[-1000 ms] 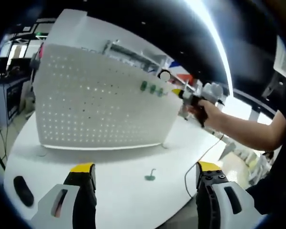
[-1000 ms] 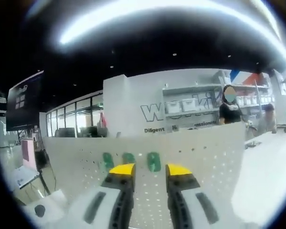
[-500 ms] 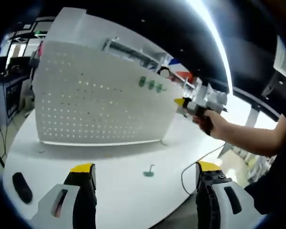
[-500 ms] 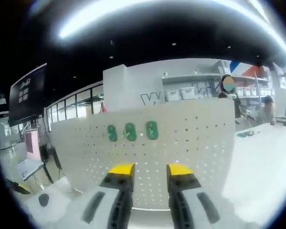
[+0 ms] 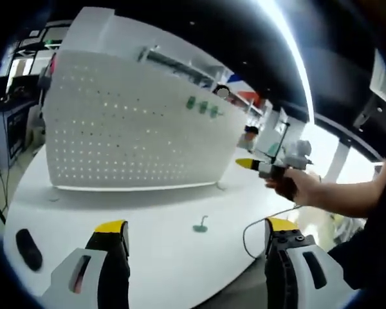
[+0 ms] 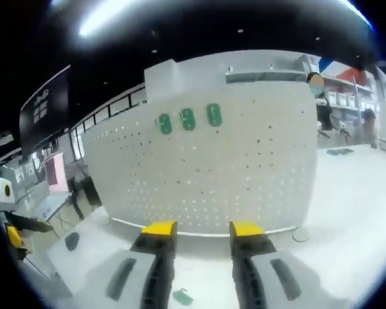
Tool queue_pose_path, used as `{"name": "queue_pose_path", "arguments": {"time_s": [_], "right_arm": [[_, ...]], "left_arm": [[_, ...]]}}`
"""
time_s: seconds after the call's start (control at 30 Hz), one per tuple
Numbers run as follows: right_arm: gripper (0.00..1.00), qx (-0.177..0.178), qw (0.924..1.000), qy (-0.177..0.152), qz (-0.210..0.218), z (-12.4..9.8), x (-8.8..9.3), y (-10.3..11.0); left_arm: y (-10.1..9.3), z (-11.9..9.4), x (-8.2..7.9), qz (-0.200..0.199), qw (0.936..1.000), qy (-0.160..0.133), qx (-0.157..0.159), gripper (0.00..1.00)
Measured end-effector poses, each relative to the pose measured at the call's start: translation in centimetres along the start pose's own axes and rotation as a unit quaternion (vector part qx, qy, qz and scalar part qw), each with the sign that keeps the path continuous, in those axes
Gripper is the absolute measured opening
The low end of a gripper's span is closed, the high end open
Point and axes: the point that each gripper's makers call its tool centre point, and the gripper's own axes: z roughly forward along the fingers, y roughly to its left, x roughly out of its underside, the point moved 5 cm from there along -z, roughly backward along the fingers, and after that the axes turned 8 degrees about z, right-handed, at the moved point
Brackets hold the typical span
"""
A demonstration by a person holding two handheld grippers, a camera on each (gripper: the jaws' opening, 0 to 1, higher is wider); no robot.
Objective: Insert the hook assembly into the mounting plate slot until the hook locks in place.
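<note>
White table (image 5: 154,219): pegboard (image 5: 128,129) at 11 o'clock, loose hook (image 5: 200,225) on bare tabletop before it. Left gripper (image 5: 196,241) open, empty; right gripper (image 6: 201,230) slightly parted, empty.

Left gripper view: the perforated mounting plate (image 5: 135,125) stands upright on the table (image 5: 148,219), occupying the upper left and centre of the frame. Three hooks (image 5: 202,107) sit in a row near the plate's upper right edge. A loose hook (image 5: 200,225) lies on the table below the plate, centre frame (apart from it). A small dark object (image 5: 27,248) rests at lower left. The right gripper (image 5: 257,165) enters at right, beside the plate's right edge.
</note>
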Motion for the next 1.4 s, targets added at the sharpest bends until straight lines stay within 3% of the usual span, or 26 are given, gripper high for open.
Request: {"name": "queue_pose_path", "arguments": {"time_s": [0.13,0.83,1.4], "right_arm": [[0.34,-0.005,0.9994,0.033,-0.002,-0.8,1.8,-0.1],[0.42,-0.019,0.9934,0.113,-0.008,-6.3,7.5,-0.7],[0.45,-0.028,0.9908,0.132,-0.014,-8.5,8.6,-0.1]], "left_arm": [[-0.2,0.1,0.2,0.002,1.0,0.005,0.003,0.88],[-0.3,0.0,0.9,0.005,0.9999,0.015,0.002,0.87],[-0.1,0.0,1.5,0.002,0.9997,0.022,-0.002,0.87]]}}
